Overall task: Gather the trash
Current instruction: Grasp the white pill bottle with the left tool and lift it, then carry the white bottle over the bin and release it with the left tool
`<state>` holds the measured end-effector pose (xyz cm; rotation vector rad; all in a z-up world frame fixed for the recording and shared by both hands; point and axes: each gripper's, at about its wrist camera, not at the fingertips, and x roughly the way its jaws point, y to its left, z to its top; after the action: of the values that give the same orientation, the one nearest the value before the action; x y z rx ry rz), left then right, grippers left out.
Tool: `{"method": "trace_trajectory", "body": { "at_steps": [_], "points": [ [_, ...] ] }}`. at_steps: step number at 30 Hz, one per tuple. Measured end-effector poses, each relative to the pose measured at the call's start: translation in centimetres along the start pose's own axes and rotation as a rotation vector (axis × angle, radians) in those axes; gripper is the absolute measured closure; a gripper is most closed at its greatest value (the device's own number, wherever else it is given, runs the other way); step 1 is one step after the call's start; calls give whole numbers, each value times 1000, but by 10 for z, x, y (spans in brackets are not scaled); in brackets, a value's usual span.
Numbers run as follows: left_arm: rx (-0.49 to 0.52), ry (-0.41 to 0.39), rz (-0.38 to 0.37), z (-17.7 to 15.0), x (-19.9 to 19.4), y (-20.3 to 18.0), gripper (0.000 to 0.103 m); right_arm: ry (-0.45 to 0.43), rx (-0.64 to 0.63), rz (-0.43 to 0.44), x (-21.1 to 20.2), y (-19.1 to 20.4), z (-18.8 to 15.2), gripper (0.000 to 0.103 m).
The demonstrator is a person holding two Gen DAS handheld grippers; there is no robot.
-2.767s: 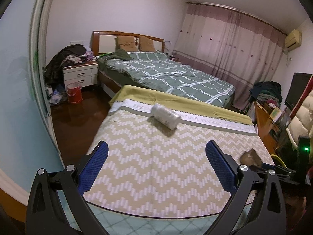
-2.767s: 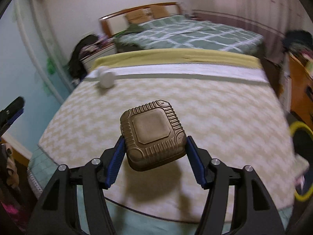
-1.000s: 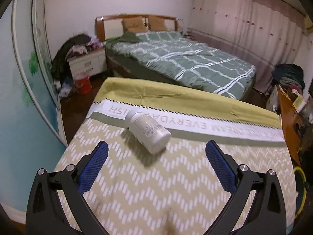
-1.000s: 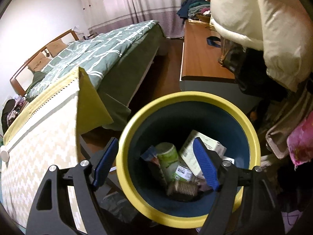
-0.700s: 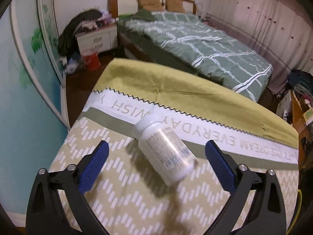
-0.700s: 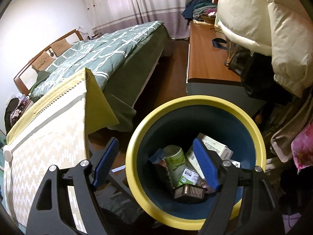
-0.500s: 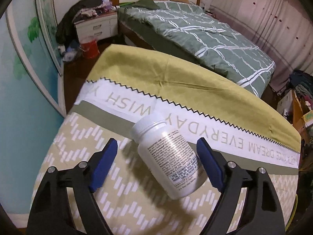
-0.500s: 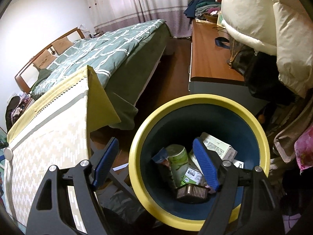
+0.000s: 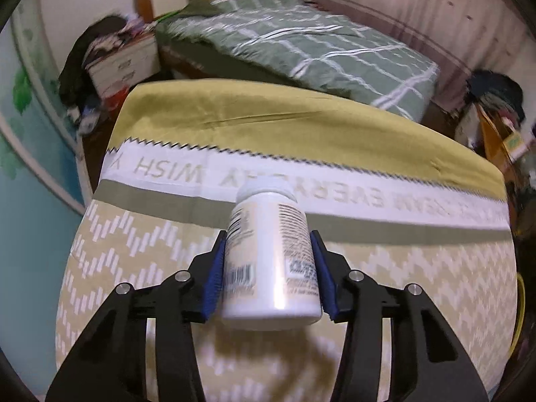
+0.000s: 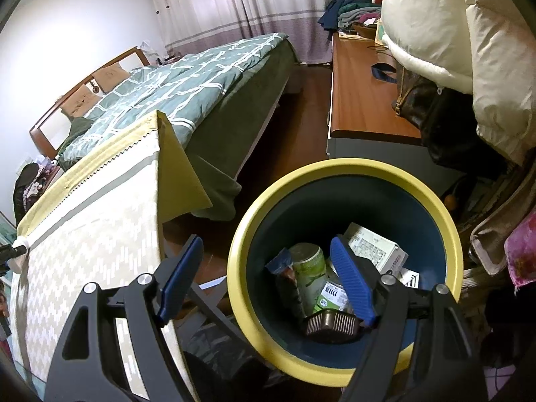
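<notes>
Left wrist view: white pill bottle (image 9: 271, 258) above the zigzag tablecloth (image 9: 402, 278), long axis running straight away from the camera, cap at the far end, pinched across its body by the left gripper (image 9: 268, 264). Right wrist view: yellow-rimmed bin (image 10: 335, 167) on the floor off the table's corner, directly below the spread, empty right gripper (image 10: 268, 278); the bottle's hand is judged the farther from it.

The white plastic pill bottle (image 9: 270, 258) is clamped between the pads of the left gripper (image 9: 268, 268), above the desk covered with a zigzag-patterned cloth (image 9: 418, 288). Behind the desk, the bed with a green checked quilt (image 9: 301, 43) is placed. The round yellow-rimmed blue waste bin (image 10: 435, 207) is set on the floor beside the desk's corner, below the spread right gripper (image 10: 268, 278), with a green can (image 10: 310, 274), a white carton (image 10: 375, 251) and a ribbed brown box (image 10: 331, 325) lying inside it.
</notes>
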<state>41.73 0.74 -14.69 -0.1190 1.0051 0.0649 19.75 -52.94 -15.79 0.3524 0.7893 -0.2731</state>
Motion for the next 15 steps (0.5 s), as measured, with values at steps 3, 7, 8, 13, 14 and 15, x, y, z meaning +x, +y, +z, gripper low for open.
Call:
{"method": "trace_trajectory", "body": {
  "at_steps": [3,7,8,13,14,15],
  "points": [
    [57,-28,-28,-12,-22,-19,56,-9,-1,7,-8,0,-3,29],
    [139,-69,-70,-31,-53,-47,56,-22,6,18,-20,-4,-8,29],
    [155,-77,-88,-38,-62,-54,56,-25,6,20,-24,-6,-9,29],
    [251,-105,-178,-70,-101,-98,56,-43,13,26,-43,-15,-17,29],
    [273,-111,-203,-77,-109,-110,56,-47,15,27,-46,-17,-19,29],
    [291,-117,-222,-82,-116,-119,56,-51,18,27,-49,-20,-20,29]
  ]
}}
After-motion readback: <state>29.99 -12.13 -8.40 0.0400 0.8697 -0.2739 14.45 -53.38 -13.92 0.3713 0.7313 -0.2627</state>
